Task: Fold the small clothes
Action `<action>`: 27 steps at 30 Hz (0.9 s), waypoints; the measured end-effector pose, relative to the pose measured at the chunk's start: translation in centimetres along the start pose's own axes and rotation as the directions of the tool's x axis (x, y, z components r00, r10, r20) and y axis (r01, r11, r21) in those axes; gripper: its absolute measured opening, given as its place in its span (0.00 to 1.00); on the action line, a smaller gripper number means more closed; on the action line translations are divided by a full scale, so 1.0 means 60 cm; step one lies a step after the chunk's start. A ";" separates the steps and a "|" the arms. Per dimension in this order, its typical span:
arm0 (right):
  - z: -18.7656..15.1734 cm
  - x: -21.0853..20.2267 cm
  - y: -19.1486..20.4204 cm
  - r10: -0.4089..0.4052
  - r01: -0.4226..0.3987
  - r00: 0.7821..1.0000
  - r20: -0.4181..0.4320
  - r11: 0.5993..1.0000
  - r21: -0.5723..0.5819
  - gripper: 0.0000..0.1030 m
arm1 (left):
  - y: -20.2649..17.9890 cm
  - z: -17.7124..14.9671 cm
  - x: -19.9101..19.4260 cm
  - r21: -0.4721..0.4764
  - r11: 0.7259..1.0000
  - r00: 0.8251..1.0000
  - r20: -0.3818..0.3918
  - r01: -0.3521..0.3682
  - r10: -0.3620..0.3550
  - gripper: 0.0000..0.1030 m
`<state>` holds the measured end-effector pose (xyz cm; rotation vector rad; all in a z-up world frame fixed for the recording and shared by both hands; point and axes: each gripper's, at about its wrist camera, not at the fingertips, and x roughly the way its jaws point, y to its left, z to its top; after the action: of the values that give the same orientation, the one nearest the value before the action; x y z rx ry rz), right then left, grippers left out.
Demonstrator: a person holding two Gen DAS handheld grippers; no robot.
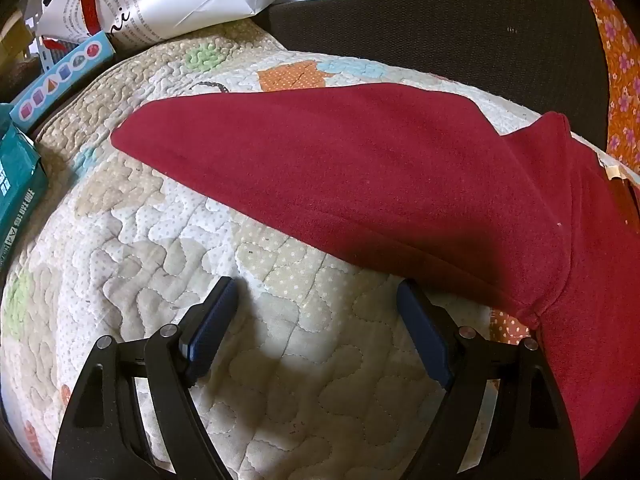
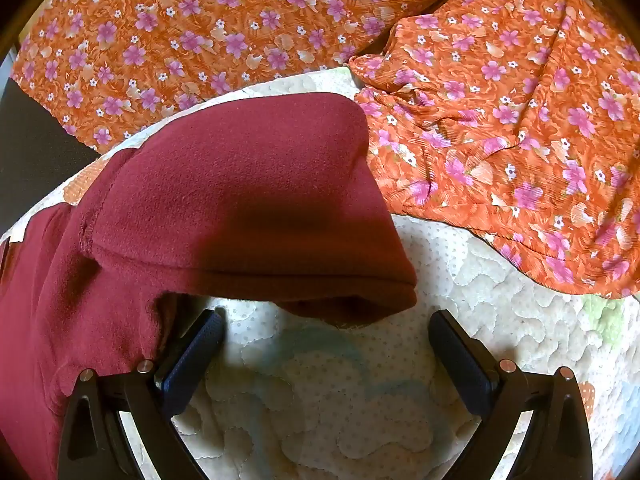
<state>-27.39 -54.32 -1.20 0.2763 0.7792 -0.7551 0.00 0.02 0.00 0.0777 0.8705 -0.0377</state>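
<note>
Red fleece top (image 1: pixel 360 168) lies flat on a quilted blanket (image 1: pixel 168 240). The blanket is cream and tan with wavy stitching and small patches of color.

The left wrist view shows one long sleeve (image 1: pixel 304 152) of the red fleece top stretched out to the left across the quilted blanket. The body of the top runs down the right side of that view. The left hand-held gripper (image 1: pixel 316 312) hangs over bare blanket just below the sleeve. Its two blue pads (image 1: pixel 212 332) are wide apart and hold nothing. The right pad is just beside the edge of the top, near the armpit seam.

The right wrist view shows the other sleeve (image 2: pixel 256 208), with its open cuff end facing the camera. The right hand-held gripper (image 2: pixel 324 344) is just below this sleeve, over the blanket. Its pads (image 2: pixel 192 364) are also spread wide and hold nothing. The left pad sits right next to the red cloth, and it is hard to tell if it touches.

An orange cloth with pink flowers (image 2: pixel 500 128) lies bunched up behind and to the right of the red sleeve. A dark cushion (image 1: pixel 440 28) sits past the far edge of the blanket. At the far left are a white paper bag (image 1: pixel 168 0), a light blue box (image 1: pixel 60 80) with shapes on it and a teal box (image 1: pixel 20 176).
</note>
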 end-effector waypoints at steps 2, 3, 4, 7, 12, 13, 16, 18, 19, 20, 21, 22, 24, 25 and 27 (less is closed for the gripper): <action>0.000 0.000 0.000 0.002 -0.002 1.000 0.000 1.000 0.002 1.00 | 0.000 0.000 0.000 -0.001 1.000 1.000 0.000 0.001 -0.001 0.80; 0.000 0.000 0.000 0.003 -0.003 1.000 0.000 1.000 0.003 1.00 | 0.000 0.000 0.000 -0.001 1.000 1.000 0.000 0.001 -0.001 0.80; 0.000 0.000 -0.001 0.004 -0.004 1.000 0.000 1.000 0.003 1.00 | 0.001 0.000 0.000 -0.002 1.000 1.000 0.001 0.002 -0.002 0.80; 0.000 0.000 0.000 -0.001 0.001 1.000 -0.001 1.000 -0.001 1.00 | 0.002 0.000 -0.001 -0.002 1.000 1.000 0.001 0.002 -0.002 0.80; 0.000 0.000 0.000 -0.002 0.002 1.000 0.000 1.000 -0.002 1.00 | 0.001 -0.002 0.001 0.003 1.000 1.000 -0.004 -0.002 0.002 0.80; 0.000 0.000 0.001 -0.003 0.003 1.000 -0.001 1.000 -0.003 0.99 | 0.003 -0.002 0.000 0.001 1.000 1.000 -0.007 0.000 0.000 0.80; 0.000 -0.008 -0.002 0.003 -0.003 1.000 -0.018 1.000 -0.008 0.99 | 0.000 -0.002 -0.013 -0.002 1.000 1.000 -0.008 -0.011 0.011 0.80; -0.008 -0.023 0.003 -0.002 0.000 0.999 -0.053 0.999 -0.042 0.98 | -0.002 -0.002 -0.020 0.002 1.000 1.000 0.002 -0.023 0.023 0.80; -0.012 -0.037 0.006 -0.010 0.005 0.997 -0.074 0.998 -0.067 0.95 | -0.002 -0.003 -0.028 0.005 1.000 1.000 0.011 -0.029 0.029 0.80; -0.016 -0.048 0.006 -0.011 0.006 0.997 -0.073 0.997 -0.077 0.94 | -0.002 -0.003 -0.034 0.006 1.000 1.000 0.017 -0.026 0.026 0.80; -0.021 -0.070 0.007 -0.006 0.000 0.998 -0.061 0.995 -0.096 0.93 | -0.003 -0.003 -0.044 0.006 1.000 1.000 0.023 -0.015 0.014 0.80; -0.026 -0.098 0.011 0.007 -0.011 0.999 -0.034 0.993 -0.114 0.93 | -0.004 -0.003 -0.053 0.006 1.000 1.000 0.029 -0.006 0.006 0.80; -0.030 -0.137 0.024 0.044 -0.043 0.999 0.002 0.990 -0.131 0.93 | -0.009 -0.002 -0.069 0.015 1.000 0.999 0.044 -0.005 0.004 0.80; -0.032 -0.154 0.029 0.066 -0.063 0.998 0.014 0.988 -0.139 0.93 | -0.013 -0.004 -0.079 0.024 1.000 0.998 0.057 -0.002 0.001 0.80; -0.037 -0.200 0.051 0.114 -0.107 0.993 0.035 0.981 -0.165 0.93 | -0.023 -0.005 -0.103 0.044 0.999 0.997 0.083 0.004 -0.008 0.80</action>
<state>-32.06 -44.97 5.79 0.1539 0.7720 -0.5874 -4.30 -1.31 4.44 0.1137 0.7873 -0.0654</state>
